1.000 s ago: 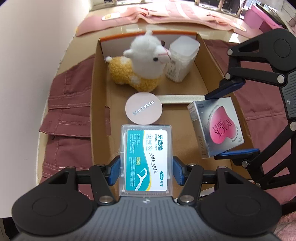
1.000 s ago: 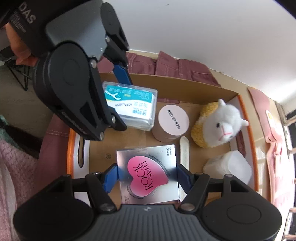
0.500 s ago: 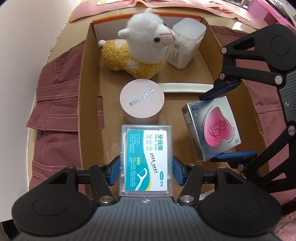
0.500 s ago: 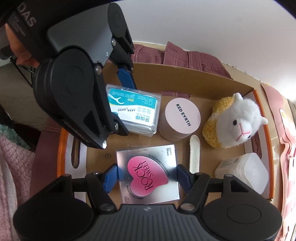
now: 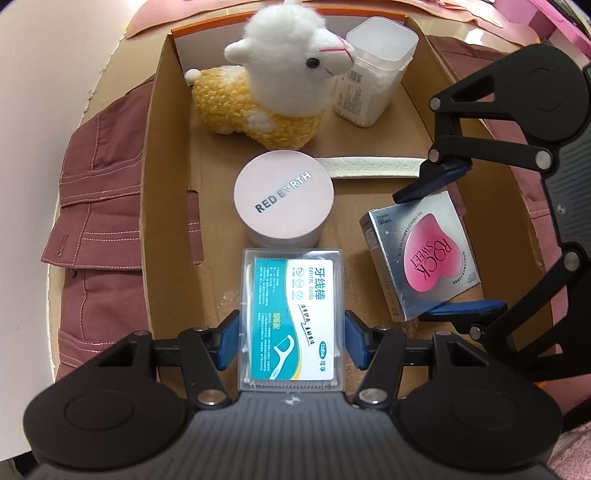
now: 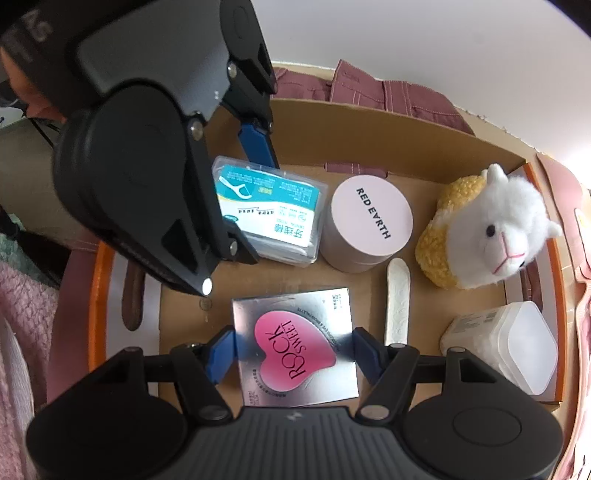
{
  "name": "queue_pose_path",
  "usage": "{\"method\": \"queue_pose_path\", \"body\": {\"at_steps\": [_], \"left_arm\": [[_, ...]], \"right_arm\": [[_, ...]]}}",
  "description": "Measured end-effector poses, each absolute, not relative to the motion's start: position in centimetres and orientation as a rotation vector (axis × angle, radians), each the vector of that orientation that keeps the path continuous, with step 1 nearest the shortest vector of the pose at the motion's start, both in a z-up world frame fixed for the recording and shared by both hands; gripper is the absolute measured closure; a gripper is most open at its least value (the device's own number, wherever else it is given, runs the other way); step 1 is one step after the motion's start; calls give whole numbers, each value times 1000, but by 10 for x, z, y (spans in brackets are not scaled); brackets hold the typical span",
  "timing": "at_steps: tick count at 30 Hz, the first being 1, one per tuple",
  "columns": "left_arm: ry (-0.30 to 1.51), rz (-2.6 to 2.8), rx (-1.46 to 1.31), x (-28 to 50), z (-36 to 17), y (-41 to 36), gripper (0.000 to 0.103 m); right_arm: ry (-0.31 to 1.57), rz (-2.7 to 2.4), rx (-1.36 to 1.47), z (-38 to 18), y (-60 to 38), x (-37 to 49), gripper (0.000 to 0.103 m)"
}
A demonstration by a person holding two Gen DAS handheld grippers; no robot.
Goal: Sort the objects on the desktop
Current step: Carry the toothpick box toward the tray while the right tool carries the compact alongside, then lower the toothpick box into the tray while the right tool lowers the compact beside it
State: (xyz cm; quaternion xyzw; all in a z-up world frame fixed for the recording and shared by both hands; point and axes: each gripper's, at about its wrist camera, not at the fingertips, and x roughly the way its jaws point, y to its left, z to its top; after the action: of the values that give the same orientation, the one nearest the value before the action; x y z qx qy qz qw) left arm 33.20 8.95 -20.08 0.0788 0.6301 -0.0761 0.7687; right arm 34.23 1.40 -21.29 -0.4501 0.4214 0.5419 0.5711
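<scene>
While the floss box (image 5: 293,315) is clamped by the left gripper (image 5: 292,336) just near of the pink jar (image 5: 283,202), the silver box (image 6: 295,341) is gripped by the right gripper (image 6: 294,349); both boxes' undersides are hidden, low inside the carton (image 5: 168,184).

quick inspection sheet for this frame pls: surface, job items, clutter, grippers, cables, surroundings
Surface: open cardboard box lying on maroon clothing.
Job's things: dental floss box held over the box floor near the round Red Earth tin; silver Rock Sweet box held beside it. Alpaca plush, cotton swab tub and white strip are inside the box.
Clutter: nothing seen.
Grippers: left gripper shut on the dental floss box; right gripper shut on the silver Rock Sweet box.
Cables: nothing seen.
Surroundings: white wall; pink fabric items beyond the box.
</scene>
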Motion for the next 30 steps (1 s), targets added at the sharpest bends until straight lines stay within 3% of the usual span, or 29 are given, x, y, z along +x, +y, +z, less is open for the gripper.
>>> {"method": "queue_pose_path", "body": {"at_steps": [30], "left_arm": [[1385, -188, 259, 330, -208, 82, 45]], "right_arm": [[1020, 1291, -1152, -232, 20, 335, 36]]}}
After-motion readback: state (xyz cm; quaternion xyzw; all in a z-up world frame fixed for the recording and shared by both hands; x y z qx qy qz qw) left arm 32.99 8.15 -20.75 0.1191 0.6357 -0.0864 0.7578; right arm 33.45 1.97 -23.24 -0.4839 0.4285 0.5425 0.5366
